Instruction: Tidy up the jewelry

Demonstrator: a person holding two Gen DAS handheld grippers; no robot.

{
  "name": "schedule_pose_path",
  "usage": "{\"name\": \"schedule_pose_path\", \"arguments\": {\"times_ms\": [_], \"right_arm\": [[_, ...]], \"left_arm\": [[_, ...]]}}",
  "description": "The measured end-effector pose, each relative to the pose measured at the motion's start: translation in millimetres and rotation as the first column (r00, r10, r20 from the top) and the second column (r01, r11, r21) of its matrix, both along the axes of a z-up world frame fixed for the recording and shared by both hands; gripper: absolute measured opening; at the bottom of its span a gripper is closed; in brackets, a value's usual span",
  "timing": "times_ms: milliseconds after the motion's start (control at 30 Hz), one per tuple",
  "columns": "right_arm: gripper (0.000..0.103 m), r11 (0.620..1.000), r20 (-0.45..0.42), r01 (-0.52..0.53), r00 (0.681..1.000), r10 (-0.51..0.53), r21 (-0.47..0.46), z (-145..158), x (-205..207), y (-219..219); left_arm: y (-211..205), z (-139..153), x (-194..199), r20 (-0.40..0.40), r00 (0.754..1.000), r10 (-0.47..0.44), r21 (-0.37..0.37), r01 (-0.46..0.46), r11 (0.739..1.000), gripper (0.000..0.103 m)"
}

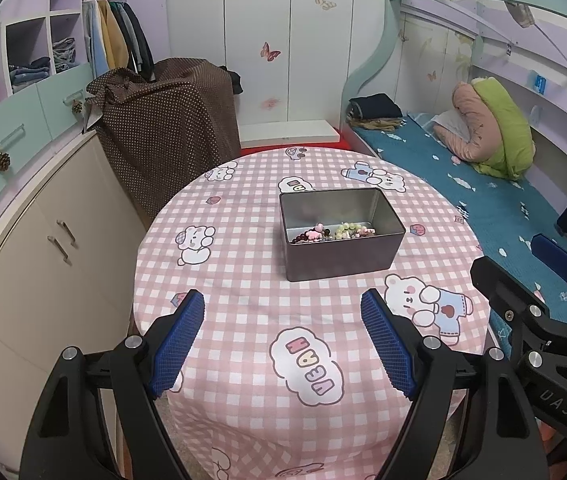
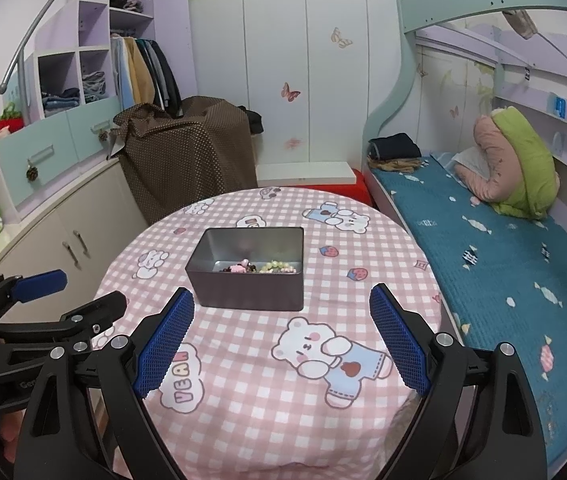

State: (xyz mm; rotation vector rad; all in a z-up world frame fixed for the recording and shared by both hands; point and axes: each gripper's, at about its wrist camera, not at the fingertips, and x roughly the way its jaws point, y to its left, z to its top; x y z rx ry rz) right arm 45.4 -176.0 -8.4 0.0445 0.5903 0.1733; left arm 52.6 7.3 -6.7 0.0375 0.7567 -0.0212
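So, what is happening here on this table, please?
A person holds two grippers above a round table with a pink checked cloth. The left gripper and the right gripper are both open and hold nothing. A metal tin stands on the table, and the jewelry, beads and small charms, lies inside it. No jewelry shows on the cloth.

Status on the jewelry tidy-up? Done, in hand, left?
Done, apparently: the jewelry, beads and a pink charm, lies in a heap inside the open metal tin on the checked tablecloth; none shows loose on the cloth. In hand: nothing; the left gripper and right gripper are both open, hovering short of the tin. Left: no lid in view; the pieces look unsorted.
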Motion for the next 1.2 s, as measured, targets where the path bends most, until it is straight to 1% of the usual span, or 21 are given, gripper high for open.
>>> {"name": "schedule_pose_path", "arguments": {"times_ms": [433,567,1200], "right_arm": [[0.087,1.0,-0.007,-0.004,1.0,0.004,-0.007,-2,4,1],[0.087,1.0,-0.007,-0.004,1.0,0.004,-0.008,-2,5,1],[0.087,1.0,-0.017,-0.006,1.0,0.005,-0.01,-5,10,1]], "left_arm": [[1,-3,5,-0.011,1.0,0.007,0.013,-0.007,1.0,0.078],[2,-5,7,-0.02,1.0,0.005,0.002,-0.005,1.0,0.078],[2,-7,8,-0.026,1.0,0.01,0.005,-0.009,1.0,0.078]]}}
